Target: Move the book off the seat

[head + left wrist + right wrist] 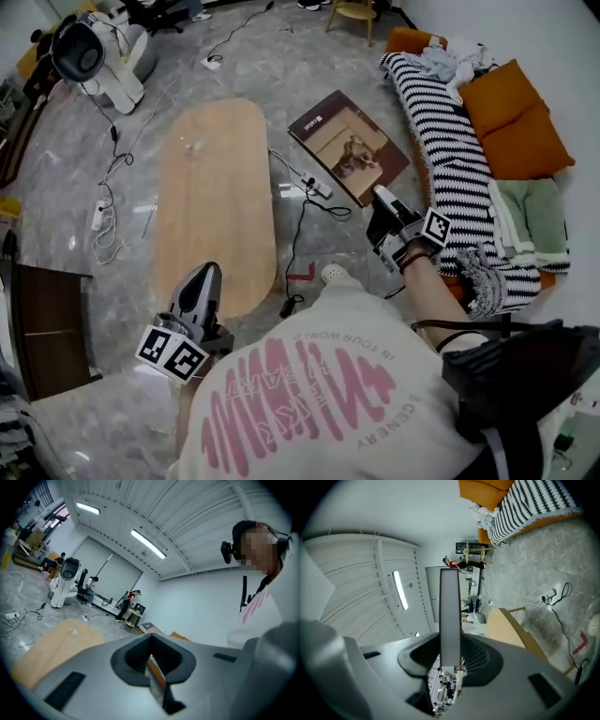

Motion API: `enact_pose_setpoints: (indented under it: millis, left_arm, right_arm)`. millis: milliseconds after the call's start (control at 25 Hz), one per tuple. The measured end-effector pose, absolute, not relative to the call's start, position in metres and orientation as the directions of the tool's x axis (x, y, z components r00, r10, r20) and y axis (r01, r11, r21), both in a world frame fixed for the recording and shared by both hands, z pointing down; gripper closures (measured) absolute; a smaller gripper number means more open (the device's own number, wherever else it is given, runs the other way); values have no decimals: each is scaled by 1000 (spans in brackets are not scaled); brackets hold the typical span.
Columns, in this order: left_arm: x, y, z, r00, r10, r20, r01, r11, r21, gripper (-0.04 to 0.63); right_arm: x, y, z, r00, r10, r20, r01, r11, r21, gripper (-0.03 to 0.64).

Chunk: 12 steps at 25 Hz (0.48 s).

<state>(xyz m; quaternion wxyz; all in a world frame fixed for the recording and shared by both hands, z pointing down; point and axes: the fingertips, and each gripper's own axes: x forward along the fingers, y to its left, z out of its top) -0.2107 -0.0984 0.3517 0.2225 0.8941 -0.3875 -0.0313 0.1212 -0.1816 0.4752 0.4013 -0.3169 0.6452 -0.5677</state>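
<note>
Nearest the camera, the person's shirt (319, 394) fills the lower frame. Beyond it the book (349, 145) is pinched at its near corner by the right gripper (382, 202). In the right gripper view the book is seen edge-on, as a thin slab clamped between the jaws.

The book appears to be held up over the floor (309, 75), left of the sofa (520, 131) and right of the table (214, 202), already clear of the seat.

It is judged to be large, flat and thin, fairly light, with a stiff cover that may be smooth and slippery. Gripped by one corner, it is likely to lever against the pads and may droop or twist. A hold nearer the spine or the middle of an edge would be steadier.

The left gripper (206, 274) is held low at the near end of the table, with its jaws pressed together on nothing.

- Book: one is counted.
- Grippers: two are counted.
- Table: one is counted.
- Sofa: one is counted, covered by one striped blanket (450, 159).
- Power strip (314, 185): one, with its cable, is seen on the floor just near the book.
</note>
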Motion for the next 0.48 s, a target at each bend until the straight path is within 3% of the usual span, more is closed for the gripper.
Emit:
enact_pose_setpoints:
  millis: [480]
  left_arm:
    - [-227, -116, 342, 508, -855, 106, -791, -415, 450, 588]
  right_arm:
    - [68, -265, 468, -703, -692, -162, 82, 146, -986, 468]
